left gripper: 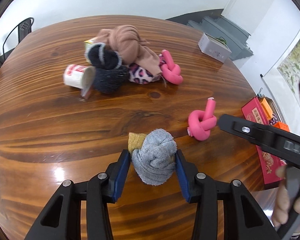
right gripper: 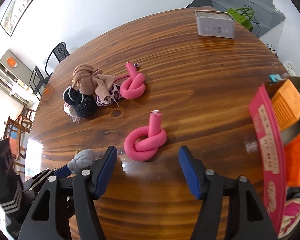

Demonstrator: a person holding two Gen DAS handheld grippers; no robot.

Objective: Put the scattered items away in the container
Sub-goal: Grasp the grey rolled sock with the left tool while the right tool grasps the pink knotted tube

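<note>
My left gripper (left gripper: 153,158) is shut on a grey knotted sock ball (left gripper: 156,160) with a mustard cuff, low over the wooden table (left gripper: 50,120); it also shows in the right wrist view (right gripper: 82,161). My right gripper (right gripper: 148,156) is open and empty, just short of a pink knotted foam tube (right gripper: 145,142), which also shows in the left wrist view (left gripper: 201,123). The red-walled container (right gripper: 267,146) stands at the right, holding orange blocks (right gripper: 288,102) and other items.
A pile sits farther back: brown cloth ball (left gripper: 128,42), black sock balls (left gripper: 108,68), leopard-print cloth (left gripper: 141,75), a second pink knotted tube (left gripper: 171,68), a tipped white cup (left gripper: 79,76). A grey tin (right gripper: 216,25) stands at the far table edge. Chairs stand beyond the table.
</note>
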